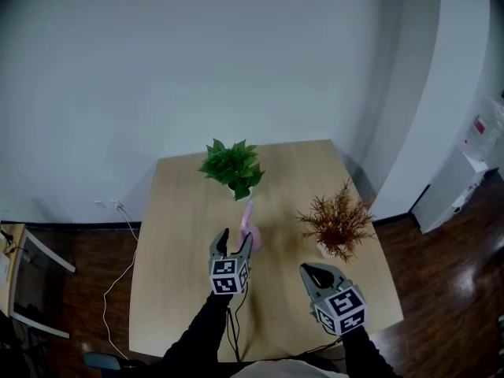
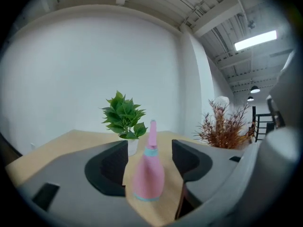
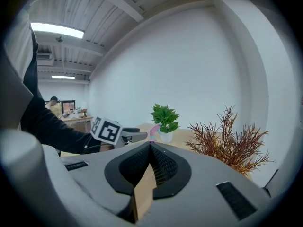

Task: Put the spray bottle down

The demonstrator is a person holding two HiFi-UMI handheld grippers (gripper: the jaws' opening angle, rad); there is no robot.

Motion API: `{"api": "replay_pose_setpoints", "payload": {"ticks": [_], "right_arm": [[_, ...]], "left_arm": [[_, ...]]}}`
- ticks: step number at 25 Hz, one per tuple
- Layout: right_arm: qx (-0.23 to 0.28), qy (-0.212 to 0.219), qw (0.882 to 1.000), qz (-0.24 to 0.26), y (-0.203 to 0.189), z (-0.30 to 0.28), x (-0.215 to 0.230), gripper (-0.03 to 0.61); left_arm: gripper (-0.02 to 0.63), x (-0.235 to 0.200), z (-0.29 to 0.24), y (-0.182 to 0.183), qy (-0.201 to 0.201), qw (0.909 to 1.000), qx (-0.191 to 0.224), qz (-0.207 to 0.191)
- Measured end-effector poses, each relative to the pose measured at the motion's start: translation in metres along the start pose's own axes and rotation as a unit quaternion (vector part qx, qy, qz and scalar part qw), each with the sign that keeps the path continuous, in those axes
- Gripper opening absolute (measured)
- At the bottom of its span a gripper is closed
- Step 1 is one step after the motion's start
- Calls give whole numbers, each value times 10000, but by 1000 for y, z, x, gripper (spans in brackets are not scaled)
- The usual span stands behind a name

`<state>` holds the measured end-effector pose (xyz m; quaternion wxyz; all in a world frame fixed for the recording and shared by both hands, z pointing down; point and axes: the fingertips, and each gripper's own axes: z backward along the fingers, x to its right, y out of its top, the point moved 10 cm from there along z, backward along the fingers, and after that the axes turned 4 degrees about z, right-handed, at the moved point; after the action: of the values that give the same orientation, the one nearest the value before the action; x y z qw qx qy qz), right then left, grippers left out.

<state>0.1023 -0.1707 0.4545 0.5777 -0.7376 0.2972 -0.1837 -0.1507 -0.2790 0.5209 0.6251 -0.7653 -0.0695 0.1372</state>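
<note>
The pink spray bottle (image 1: 250,228) stands upright on the wooden table (image 1: 177,211), its nozzle pointing up. My left gripper (image 1: 235,242) is open just behind it. In the left gripper view the bottle (image 2: 148,174) sits in the gap between the two dark pads (image 2: 113,167), and neither pad touches it. My right gripper (image 1: 316,271) hovers near the table's front right with its jaws shut and nothing in them; in its own view the right gripper (image 3: 150,148) shows jaws meeting at the tips. That view also shows the bottle (image 3: 153,132) beyond the left gripper's marker cube (image 3: 106,130).
A green potted plant (image 1: 232,166) stands just beyond the bottle. A dried reddish-brown plant (image 1: 337,223) stands right of it, ahead of my right gripper. A black cable (image 1: 234,321) hangs over the table's front edge. A white unit (image 1: 457,183) stands on the floor at right.
</note>
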Motion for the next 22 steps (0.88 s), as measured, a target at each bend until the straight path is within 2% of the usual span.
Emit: {"api": "replay_pose_setpoints", "payload": {"ticks": [2,3,4,6,7,10,14,22], "right_arm": [[78,-20,9999,-61,2,4,-3,-23],[123,-20,9999,-90,3,6,-6,-23],[169,-16,9998,-116,4,7,-8,-23],[261,-1,9995,-170,7,10,-12,-23],[307,5,9993,-196,8,12,-14,-23],[428,44,9988,-236,12,16,-20,-25],[538,126,9983,-208,16,22,-31,-26],[711,282,9970,-116,28,34,-44,-26]], "left_arm": [[265,7,36,-4,-96,9996,-144,223],[163,12,54,-5,-148,9991,-236,306],[97,17,71,-6,-217,9987,-312,347],[14,31,100,-5,-409,9980,-405,271],[-6,39,113,-3,-515,9976,-423,190],[-6,61,143,10,-782,9963,-364,51],[-6,76,167,31,-1044,9941,-294,50],[-6,89,183,57,-1140,9932,-221,-85]]}}
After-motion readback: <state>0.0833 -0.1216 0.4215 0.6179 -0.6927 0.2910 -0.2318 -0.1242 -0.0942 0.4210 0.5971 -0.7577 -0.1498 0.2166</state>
